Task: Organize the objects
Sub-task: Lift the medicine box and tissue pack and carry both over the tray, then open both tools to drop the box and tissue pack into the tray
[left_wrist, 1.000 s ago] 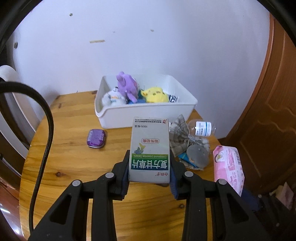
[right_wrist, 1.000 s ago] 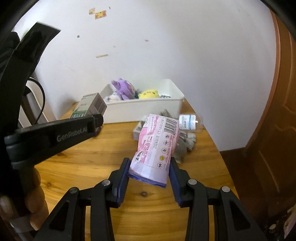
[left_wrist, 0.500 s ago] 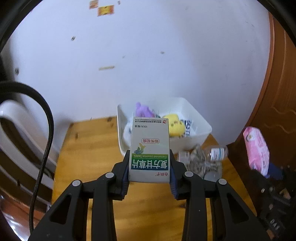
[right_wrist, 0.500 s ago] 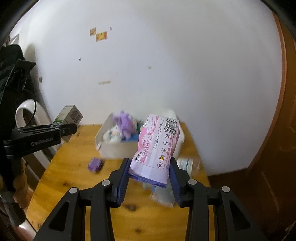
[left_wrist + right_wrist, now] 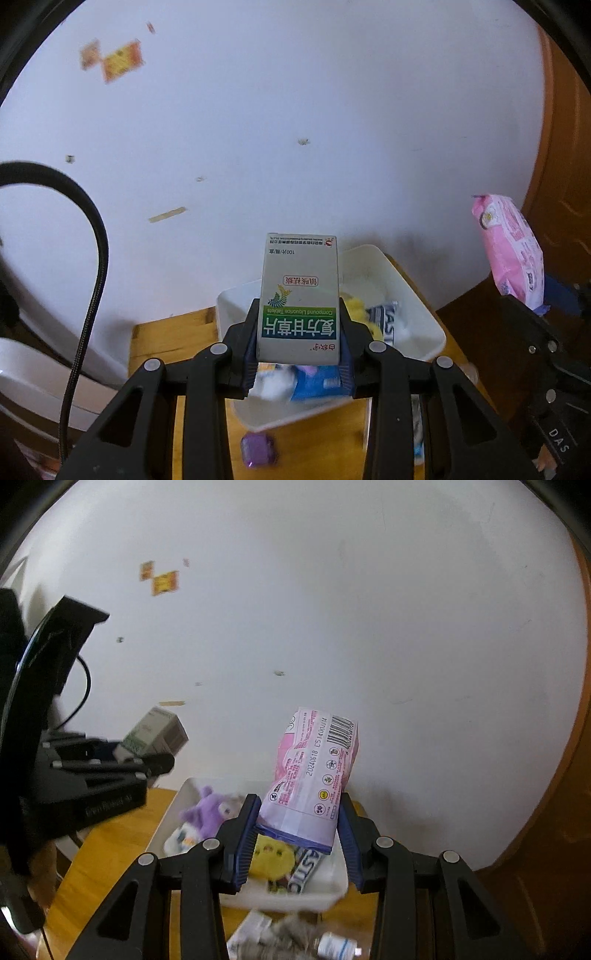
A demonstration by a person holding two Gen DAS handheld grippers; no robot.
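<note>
Two items are held clear of the table at once, one per tool. The left gripper (image 5: 299,332) is clamped on the lower part of a green-and-white medicine box (image 5: 299,295), with most of the carton projecting forward beyond the pads. The right gripper (image 5: 297,834) is closed on the lower end of a pink tissue pack (image 5: 314,771), which leans slightly to one side — a soft pack pinched low is expected to sag. Both loads are positioned above the white bin (image 5: 424,325), which rests on the wooden table (image 5: 162,339) against the wall. A purple plush (image 5: 207,812), a yellow plush (image 5: 271,858) and other small packets are already contained in the bin, so it is judged to be the collection point. A purple tin (image 5: 256,450) and a small bottle (image 5: 336,945) lie outside the bin — not yet sorted. Release over an unoccupied part of the bin is advisable.
</note>
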